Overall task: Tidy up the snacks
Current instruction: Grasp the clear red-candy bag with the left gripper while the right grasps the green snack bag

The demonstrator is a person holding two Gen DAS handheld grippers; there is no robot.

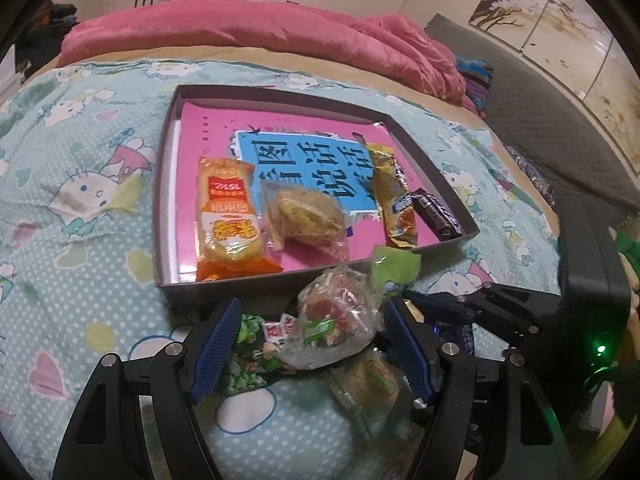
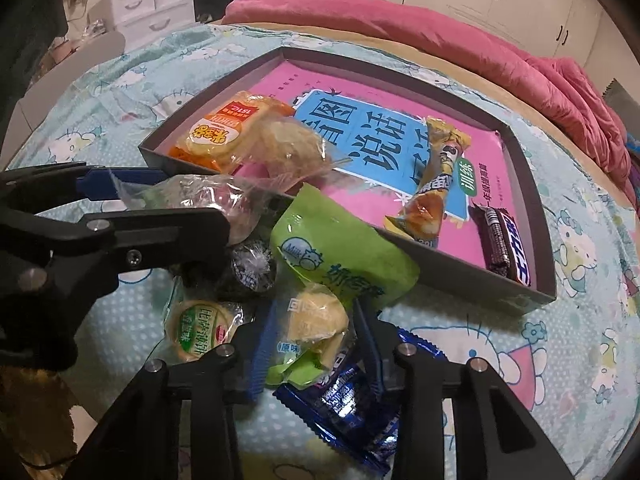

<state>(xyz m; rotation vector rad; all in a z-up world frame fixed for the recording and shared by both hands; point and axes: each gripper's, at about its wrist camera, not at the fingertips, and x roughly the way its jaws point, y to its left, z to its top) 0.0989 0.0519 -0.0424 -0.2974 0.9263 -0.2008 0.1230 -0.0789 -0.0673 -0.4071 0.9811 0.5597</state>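
left tool [image 1: 310, 340] around clear packet [image 1: 340, 320]

You had open room in the far half of the tray [image 1: 432, 168], over the pink book [image 1: 208, 120]. Its near wall stood in your way, with the green milk packet [image 2: 340, 252] draped over it. The left gripper [image 2: 132, 196] crowded the loose pile [image 2: 248, 268] beside it.
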